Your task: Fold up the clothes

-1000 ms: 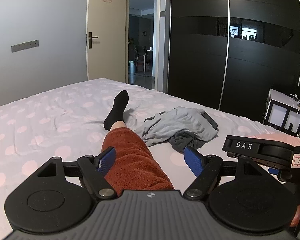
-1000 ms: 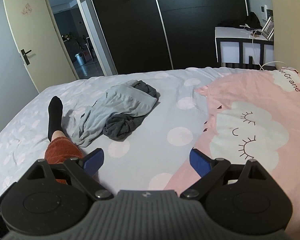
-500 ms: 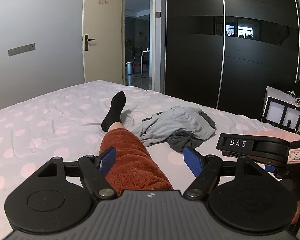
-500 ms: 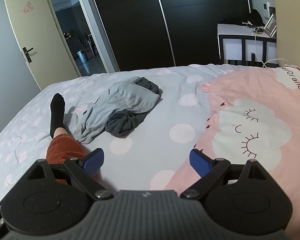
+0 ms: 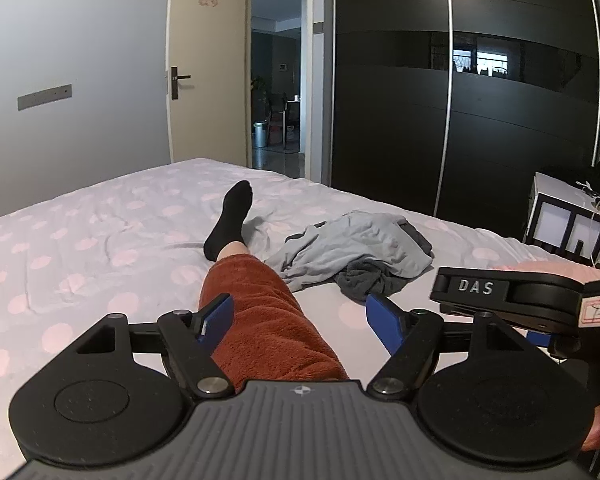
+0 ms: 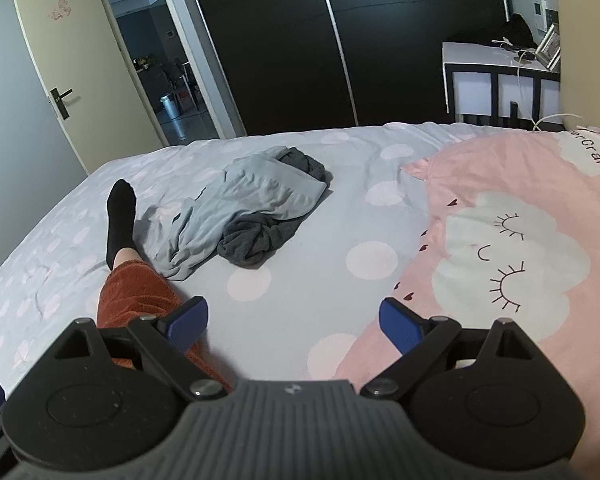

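Clothes lie in a loose heap in the middle of the pale blue bed sheet with pink dots: a crumpled light blue-grey cotton garment draped over a bunched dark grey garment, both unfolded. A person's leg in a rust-red fleece trouser leg and black sock stretches just beside the heap. The left gripper hangs above that leg, blue fingers spread, holding nothing. The right gripper hovers over the sheet, fingers equally spread and empty, near a pink cloud-print pillow. A white bedside desk stands beyond.
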`<state>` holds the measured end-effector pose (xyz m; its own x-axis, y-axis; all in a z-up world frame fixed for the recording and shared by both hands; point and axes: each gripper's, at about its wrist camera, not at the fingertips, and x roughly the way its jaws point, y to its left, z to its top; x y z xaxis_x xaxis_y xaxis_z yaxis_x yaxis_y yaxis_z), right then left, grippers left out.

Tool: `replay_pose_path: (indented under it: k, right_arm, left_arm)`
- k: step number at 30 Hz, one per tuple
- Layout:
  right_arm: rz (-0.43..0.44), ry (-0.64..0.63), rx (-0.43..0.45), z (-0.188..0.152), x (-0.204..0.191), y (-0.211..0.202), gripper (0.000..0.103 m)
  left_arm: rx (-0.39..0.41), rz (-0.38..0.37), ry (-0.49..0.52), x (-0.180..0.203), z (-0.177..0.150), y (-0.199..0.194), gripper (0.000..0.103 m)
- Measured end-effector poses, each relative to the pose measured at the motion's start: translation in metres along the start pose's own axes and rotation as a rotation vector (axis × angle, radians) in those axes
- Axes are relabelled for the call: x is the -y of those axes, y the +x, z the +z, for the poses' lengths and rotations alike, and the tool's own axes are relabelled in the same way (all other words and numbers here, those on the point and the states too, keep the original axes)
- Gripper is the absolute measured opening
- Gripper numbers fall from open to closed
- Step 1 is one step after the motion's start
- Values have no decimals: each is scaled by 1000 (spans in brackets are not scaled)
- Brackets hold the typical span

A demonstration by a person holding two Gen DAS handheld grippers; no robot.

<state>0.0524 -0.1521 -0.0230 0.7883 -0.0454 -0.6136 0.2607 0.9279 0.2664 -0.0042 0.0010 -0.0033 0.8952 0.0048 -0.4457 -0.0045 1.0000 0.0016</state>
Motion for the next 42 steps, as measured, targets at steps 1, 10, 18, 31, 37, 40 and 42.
replay_pose_path:
  k: [1, 10, 18, 31, 37, 40, 42]
  right_arm:
    - [2, -1, 0, 0, 0, 0, 94]
    - [1, -2, -2, 0, -2, 0, 94]
    - [1, -5, -5, 1, -2, 1, 94]
    - [56, -37, 2, 15, -6, 15, 94]
    - [150, -114, 27, 37, -15, 34, 94]
    - [216, -181, 62, 50, -21, 59, 94]
    - [257, -253, 74, 58, -26, 84, 94]
  left_arm:
    - [0, -1, 4, 1, 0, 0, 86]
    - [-18, -6, 2, 2, -1, 1, 86]
    - [-30, -11, -1, 1, -1, 2, 86]
    - [-55, 21, -47, -16, 3, 10, 86]
    - [-64, 51, -70, -39, 14, 15, 86]
    - [-65, 81, -78, -55, 19, 20, 87]
    - [-72, 109, -88, -68, 21, 25, 86]
